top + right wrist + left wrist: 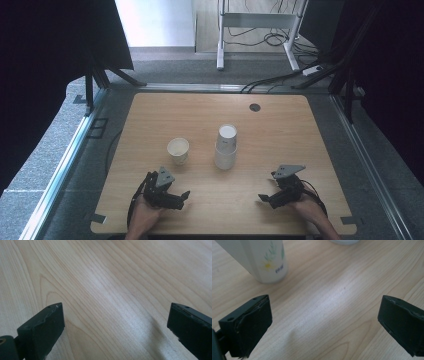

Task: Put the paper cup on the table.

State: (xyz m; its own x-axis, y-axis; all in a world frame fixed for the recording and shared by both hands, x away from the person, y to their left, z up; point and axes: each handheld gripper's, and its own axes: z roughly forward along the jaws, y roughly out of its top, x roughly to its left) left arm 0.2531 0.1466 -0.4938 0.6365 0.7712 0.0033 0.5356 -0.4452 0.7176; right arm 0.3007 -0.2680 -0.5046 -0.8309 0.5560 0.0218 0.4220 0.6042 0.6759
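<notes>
A single white paper cup (178, 150) stands open side up, left of the middle of the wooden table (280, 125). To its right stands a taller stack of white paper cups (226, 147). My left gripper (184, 197) lies low near the front edge, below the single cup, its jaws pointing right. In the left gripper view its jaws (324, 325) stand wide apart over bare wood, and a flower-printed cup (262, 260) rises at upper left. My right gripper (266, 188) sits at front right, pointing left. Its jaws (115, 330) are open, nothing between them.
A dark round cable hole (255, 107) sits near the table's far edge. Beyond the table stand a white desk frame (260, 30) and loose cables (270, 80) on the floor. Metal rails (65, 160) run along both sides.
</notes>
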